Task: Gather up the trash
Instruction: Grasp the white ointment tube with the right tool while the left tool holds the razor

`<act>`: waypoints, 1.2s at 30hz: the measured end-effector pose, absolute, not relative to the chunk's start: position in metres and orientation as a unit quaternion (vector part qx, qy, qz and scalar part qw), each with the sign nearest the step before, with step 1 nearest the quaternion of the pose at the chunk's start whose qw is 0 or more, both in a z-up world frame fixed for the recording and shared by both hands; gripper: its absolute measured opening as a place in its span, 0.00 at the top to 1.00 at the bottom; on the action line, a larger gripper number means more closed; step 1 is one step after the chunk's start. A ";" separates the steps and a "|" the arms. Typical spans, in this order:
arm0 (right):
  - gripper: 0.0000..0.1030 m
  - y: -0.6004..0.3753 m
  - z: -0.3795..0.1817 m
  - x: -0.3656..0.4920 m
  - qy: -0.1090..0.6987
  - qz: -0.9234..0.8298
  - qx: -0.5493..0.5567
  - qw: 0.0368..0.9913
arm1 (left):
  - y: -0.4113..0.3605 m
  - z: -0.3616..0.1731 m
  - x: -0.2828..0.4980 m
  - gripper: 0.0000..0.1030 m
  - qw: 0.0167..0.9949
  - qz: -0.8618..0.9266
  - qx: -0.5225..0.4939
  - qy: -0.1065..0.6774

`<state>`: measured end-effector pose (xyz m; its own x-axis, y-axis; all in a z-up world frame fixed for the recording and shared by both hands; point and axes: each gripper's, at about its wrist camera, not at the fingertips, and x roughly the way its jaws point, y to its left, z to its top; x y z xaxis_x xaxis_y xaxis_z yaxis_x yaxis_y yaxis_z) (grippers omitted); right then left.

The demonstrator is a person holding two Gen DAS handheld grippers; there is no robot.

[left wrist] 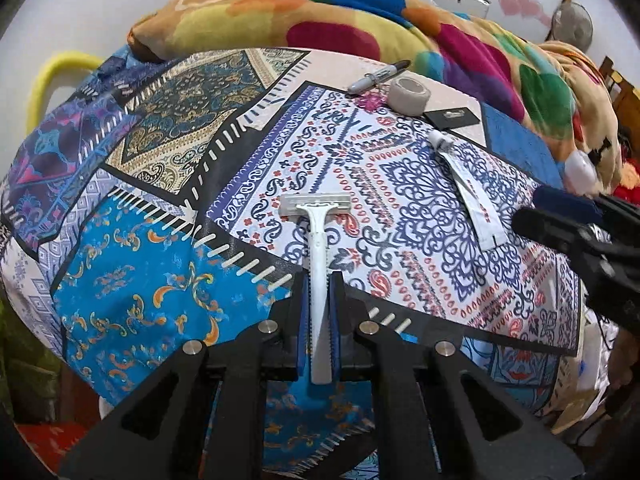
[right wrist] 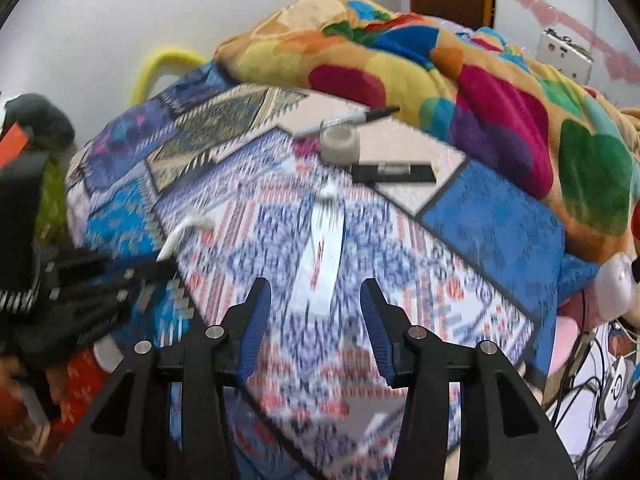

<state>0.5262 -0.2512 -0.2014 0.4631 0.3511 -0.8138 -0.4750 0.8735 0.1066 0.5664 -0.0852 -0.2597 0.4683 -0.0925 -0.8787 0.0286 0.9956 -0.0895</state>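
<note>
My left gripper point(left wrist: 320, 280) is clamped tight on the handle of a white disposable razor point(left wrist: 318, 264), its blade head pointing away over the patterned bedsheet point(left wrist: 132, 300). Right of it a flattened white tube point(left wrist: 468, 196) lies on the sheet, and beyond that sit a marker point(left wrist: 376, 74) and a roll of grey tape point(left wrist: 408, 94). My right gripper point(right wrist: 316, 296) hangs part-open and empty above that same tube point(right wrist: 324, 256).
</note>
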 end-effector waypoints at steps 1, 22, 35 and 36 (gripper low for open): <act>0.58 -0.244 -0.203 0.530 0.457 0.238 -0.074 0.854 | -0.084 -0.260 0.568 0.92 0.856 -0.036 -0.032 0.514; 0.95 -0.221 -0.210 0.551 0.424 0.203 -0.081 0.879 | -0.110 -0.255 0.561 0.92 0.883 -0.075 0.030 0.463; 0.94 -0.232 -0.210 0.547 0.458 0.205 -0.060 0.863 | -0.091 -0.221 0.535 0.92 0.898 -0.065 0.012 0.435; 0.94 -0.231 -0.212 0.548 0.458 0.204 -0.068 0.863 | -0.089 -0.221 0.535 0.92 0.898 -0.065 0.011 0.435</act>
<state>0.5477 -0.2311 -0.2118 0.4980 0.2891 -0.8176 -0.4136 0.9078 0.0690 0.5345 -0.0893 -0.2214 0.6125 -0.1064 -0.7833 0.1258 0.9914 -0.0363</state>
